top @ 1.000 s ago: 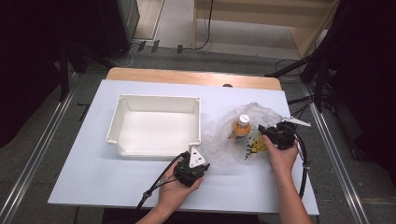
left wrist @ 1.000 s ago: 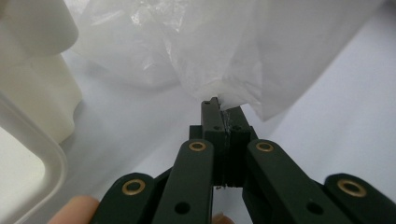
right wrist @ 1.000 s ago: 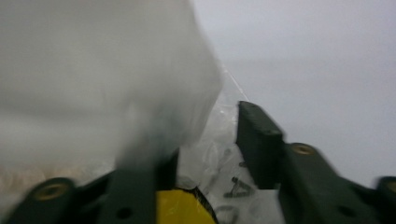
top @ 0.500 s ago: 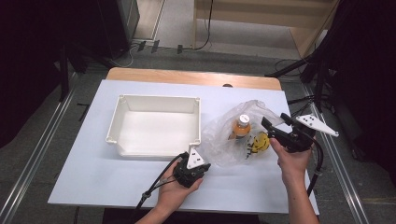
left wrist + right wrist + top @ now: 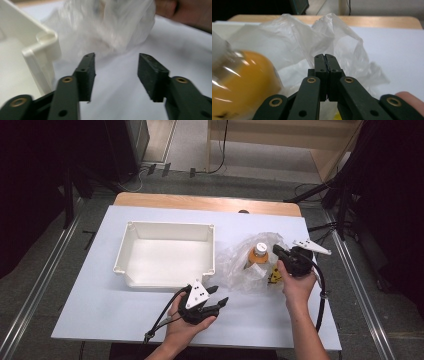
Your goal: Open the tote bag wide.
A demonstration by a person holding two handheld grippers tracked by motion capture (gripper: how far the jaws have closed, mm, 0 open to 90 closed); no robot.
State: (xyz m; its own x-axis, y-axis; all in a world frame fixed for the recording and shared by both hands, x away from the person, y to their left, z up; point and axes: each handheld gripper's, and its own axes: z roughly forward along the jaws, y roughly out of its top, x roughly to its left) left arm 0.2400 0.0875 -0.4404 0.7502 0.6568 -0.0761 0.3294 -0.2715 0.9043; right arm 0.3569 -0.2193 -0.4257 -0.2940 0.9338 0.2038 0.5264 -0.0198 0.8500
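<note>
Bag [image 5: 239, 265] of clear plastic sits right of tray [image 5: 165, 255] in high view, orange bottle [image 5: 257, 256] inside; my right gripper [image 5: 278, 251] beside it. Left gripper view: my left gripper [image 5: 116, 67] just opened, nothing btwn jaws. Right gripper view: jaws just closed, pressed together, nothing visible btwn them.

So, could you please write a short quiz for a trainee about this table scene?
1. True or false: the right gripper has its jaws pressed together.
2. What lies between the white tray and the right gripper?
A. a clear plastic bag
B. a book
C. a towel
3. What colour is the bottle inside the clear plastic bag?

Key: 1 true; 2 A; 3 orange.
</note>
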